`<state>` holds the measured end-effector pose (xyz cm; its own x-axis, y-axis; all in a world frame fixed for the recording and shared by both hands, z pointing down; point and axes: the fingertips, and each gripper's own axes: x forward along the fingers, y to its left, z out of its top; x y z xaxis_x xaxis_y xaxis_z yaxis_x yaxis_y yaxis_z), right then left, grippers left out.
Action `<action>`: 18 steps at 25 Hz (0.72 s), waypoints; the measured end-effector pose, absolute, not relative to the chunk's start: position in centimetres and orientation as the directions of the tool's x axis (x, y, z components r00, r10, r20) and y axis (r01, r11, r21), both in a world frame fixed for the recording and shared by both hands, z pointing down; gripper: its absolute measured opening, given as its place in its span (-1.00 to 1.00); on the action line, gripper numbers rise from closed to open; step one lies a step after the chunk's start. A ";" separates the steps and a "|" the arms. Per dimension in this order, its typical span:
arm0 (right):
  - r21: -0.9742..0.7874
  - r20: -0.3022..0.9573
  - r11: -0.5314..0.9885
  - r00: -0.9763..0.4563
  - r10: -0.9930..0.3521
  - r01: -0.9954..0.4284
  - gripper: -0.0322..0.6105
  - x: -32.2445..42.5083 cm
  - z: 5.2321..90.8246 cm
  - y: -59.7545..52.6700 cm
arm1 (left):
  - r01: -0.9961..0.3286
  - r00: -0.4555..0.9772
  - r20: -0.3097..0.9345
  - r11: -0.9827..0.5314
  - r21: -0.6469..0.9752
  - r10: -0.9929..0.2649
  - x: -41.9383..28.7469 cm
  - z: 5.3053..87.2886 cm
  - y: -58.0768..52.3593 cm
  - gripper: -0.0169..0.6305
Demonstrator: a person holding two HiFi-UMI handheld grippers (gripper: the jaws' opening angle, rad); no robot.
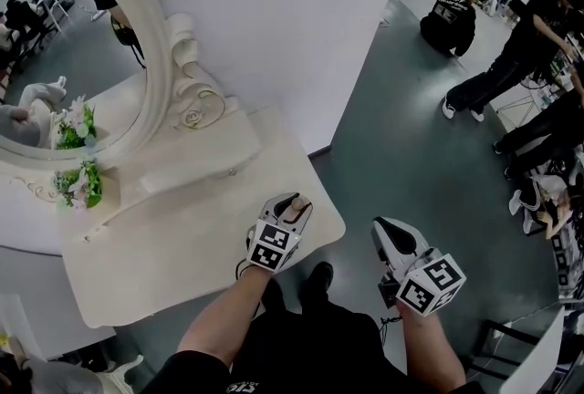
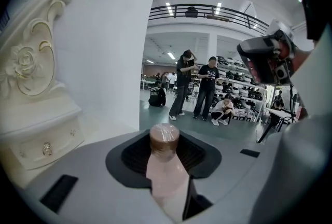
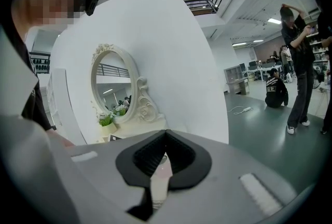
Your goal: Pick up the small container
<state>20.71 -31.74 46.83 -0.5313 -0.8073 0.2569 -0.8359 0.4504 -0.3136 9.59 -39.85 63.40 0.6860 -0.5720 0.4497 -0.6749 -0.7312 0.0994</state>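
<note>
- Closest to us, our left gripper (image 1: 297, 204) is over the near right corner of the cream tabletop (image 1: 182, 242).
- Its jaws are closed partway on the small pale-pink container (image 2: 166, 171). They press the sides of its body, and its brown, film-wrapped cap (image 2: 164, 139) sticks out ahead through the black ribbed pads.
- We cannot tell whether the container is clear of the tabletop or touching it.
- Our right gripper (image 1: 392, 235) hangs beside it, past the tabletop's edge and over the grey-green floor (image 1: 411, 137). Its jaws stand only a narrow slit apart. Something pale shows in that slit, and we cannot tell whether it is a held thing or the surface beyond.
- Farther back on the tabletop is a small drawer unit with round knobs (image 2: 44, 148).
- Above it is an oval mirror in a carved cream frame (image 1: 157, 64), with a bunch of white flowers and green leaves (image 1: 80, 185) at its foot.
- A white wall panel (image 1: 274, 9) rises behind the mirror.
- Well beyond, several people in black (image 1: 452, 18) sit or stand on the floor.
</note>
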 end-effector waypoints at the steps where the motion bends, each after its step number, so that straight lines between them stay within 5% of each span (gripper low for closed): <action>1: -0.312 0.252 0.454 -0.533 -0.807 -0.835 -0.87 20.5 46.6 -31.8 | -0.679 0.683 0.450 -0.727 0.099 -0.576 9.3 63.1 -39.8 -0.51; 18: -0.276 0.132 0.566 -0.614 -0.778 -0.777 -0.87 15.2 42.9 -34.0 | -0.756 0.606 0.399 -0.654 0.018 -0.689 1.6 51.6 -40.8 -0.51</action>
